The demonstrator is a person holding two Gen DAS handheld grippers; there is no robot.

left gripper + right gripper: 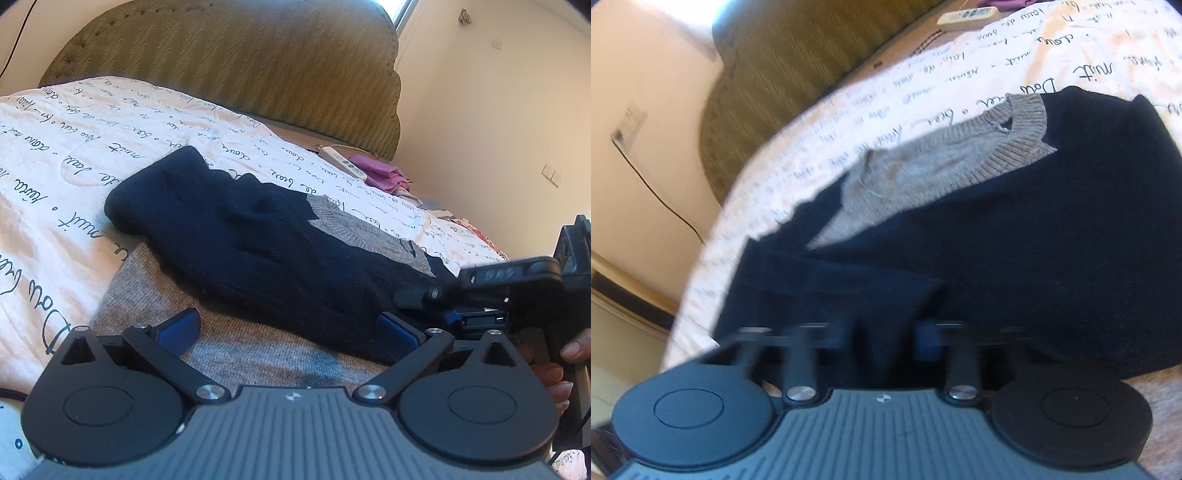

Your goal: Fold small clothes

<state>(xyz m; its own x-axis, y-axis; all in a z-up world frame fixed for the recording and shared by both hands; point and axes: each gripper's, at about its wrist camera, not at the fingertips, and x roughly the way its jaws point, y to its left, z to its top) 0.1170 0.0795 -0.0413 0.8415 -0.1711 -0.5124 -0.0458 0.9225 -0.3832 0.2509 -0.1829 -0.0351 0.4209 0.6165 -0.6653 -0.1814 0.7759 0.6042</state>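
A small sweater with a grey body (229, 347) and navy sleeves (236, 229) lies on the bed; its grey ribbed collar (354, 225) points away. My left gripper (288, 332) is open, its blue fingers straddling the grey fabric and the edge of a navy sleeve. My right gripper (886, 339) is blurred; its fingers stand close together around a fold of navy sleeve (997, 258). It shows from the side in the left wrist view (417, 299), low on the navy fabric. The collar shows in the right wrist view (1015, 125).
The bedspread (74, 155) is white with black handwriting print. A padded olive headboard (240, 62) stands behind. A white power strip (343, 162) and pink cloth (380, 170) lie near the far edge. A wall and cable (657, 192) are at the bedside.
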